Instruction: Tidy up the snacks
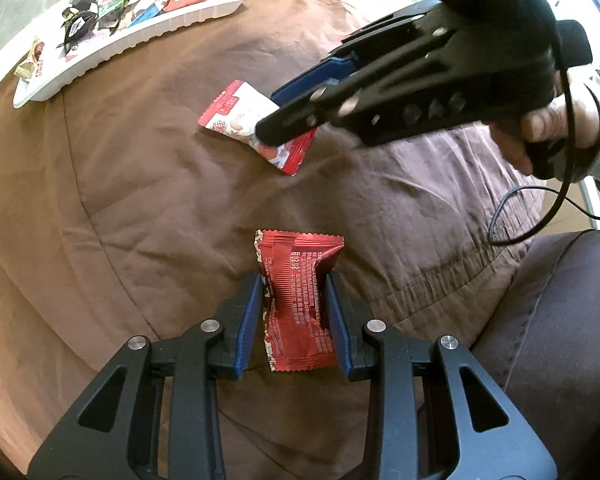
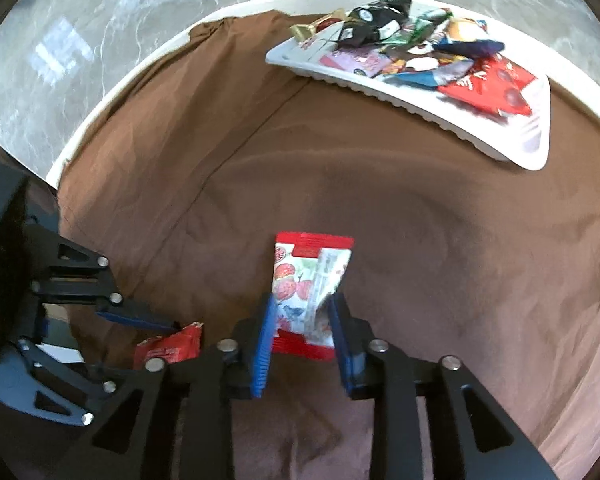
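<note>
My left gripper (image 1: 294, 280) is shut on a red foil snack packet (image 1: 300, 300), whose waist is pinched between the blue pads above the brown cloth. The same packet (image 2: 172, 346) shows at the lower left of the right wrist view. My right gripper (image 2: 303, 300) is shut on a white-and-red strawberry-print packet (image 2: 308, 276), its pads pressing both sides of the lower half. In the left wrist view this packet (image 1: 236, 114) lies low over the cloth, partly covered by the right gripper (image 1: 268, 120), which a hand holds.
A white tray (image 2: 420, 116) with several mixed snack packets sits at the far edge of the cloth-covered round table (image 2: 260, 184). It is at the upper left in the left wrist view (image 1: 148, 36). Grey marble floor lies beyond. A black cable (image 1: 540, 216) trails at the right.
</note>
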`<action>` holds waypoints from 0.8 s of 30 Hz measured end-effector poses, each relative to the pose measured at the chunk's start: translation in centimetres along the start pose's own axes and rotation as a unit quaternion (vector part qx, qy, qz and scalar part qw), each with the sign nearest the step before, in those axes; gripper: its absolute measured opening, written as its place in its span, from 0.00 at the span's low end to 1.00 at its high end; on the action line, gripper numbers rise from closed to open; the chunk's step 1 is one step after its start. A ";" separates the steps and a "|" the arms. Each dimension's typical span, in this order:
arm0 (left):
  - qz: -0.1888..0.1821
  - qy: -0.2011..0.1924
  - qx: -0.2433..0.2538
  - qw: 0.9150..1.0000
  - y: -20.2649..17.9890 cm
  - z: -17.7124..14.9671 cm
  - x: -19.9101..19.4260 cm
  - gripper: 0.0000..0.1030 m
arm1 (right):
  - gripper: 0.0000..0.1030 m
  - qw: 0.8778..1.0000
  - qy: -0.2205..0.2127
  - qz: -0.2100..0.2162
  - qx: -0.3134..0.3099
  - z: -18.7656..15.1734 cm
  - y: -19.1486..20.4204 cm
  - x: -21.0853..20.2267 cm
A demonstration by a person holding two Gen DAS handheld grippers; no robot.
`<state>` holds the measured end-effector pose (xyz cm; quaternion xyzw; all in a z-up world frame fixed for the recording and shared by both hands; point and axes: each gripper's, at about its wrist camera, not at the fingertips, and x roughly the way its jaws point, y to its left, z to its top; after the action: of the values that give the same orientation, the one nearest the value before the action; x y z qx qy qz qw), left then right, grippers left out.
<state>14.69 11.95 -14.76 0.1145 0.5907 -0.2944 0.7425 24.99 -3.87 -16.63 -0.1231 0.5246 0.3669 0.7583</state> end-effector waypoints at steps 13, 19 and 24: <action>0.012 -0.010 -0.009 1.000 -0.1 0.1 -0.3 0.29 | 0.29 1.000 -0.012 0.012 0.009 -0.1 -0.4 -0.2; 0.001 -0.020 -0.029 0.999 0.9 0.3 -0.8 0.29 | 0.26 0.998 -0.021 0.037 0.044 -0.4 -2.1 -0.9; 0.001 -0.023 -0.031 0.999 0.7 -0.1 -0.9 0.29 | 0.26 1.000 -0.021 0.005 0.013 -0.2 -0.6 -0.9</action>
<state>14.83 12.83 -14.03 0.0851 0.5825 -0.2779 0.7591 25.14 -4.79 -16.04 -0.1025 0.5139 0.3663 0.7689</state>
